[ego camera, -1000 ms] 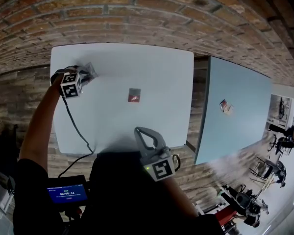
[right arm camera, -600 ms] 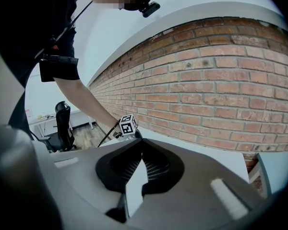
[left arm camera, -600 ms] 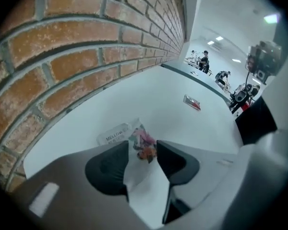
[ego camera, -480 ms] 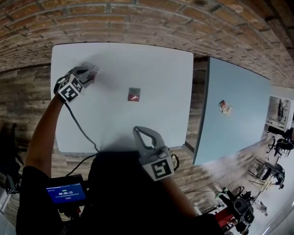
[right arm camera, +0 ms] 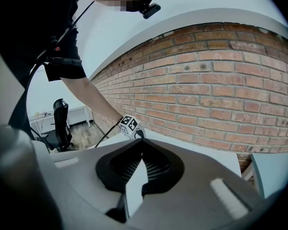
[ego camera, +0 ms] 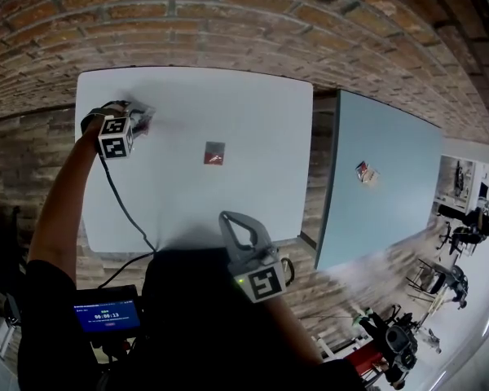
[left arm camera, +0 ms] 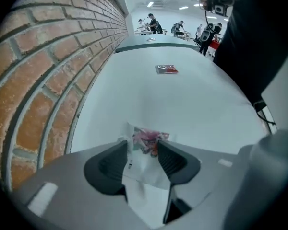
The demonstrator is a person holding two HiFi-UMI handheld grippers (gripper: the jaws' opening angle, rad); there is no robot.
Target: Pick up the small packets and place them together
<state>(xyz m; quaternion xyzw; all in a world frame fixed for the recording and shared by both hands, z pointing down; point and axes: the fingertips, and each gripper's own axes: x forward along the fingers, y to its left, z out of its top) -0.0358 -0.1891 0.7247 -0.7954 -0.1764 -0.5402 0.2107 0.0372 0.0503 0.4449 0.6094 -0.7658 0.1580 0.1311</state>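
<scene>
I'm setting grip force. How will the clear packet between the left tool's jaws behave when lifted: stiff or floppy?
Probably floppy: the clear packet looks like thin, crinkled film, so it may sag. Likely light, with only small pink contents showing. It lies between the left tool's jaws, which have just been opening.

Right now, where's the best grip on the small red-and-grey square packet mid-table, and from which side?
The small red-and-grey square packet lies flat and alone on the white table, so likely come steeply from above and pinch across two opposite edges; no upright part shows.
</scene>
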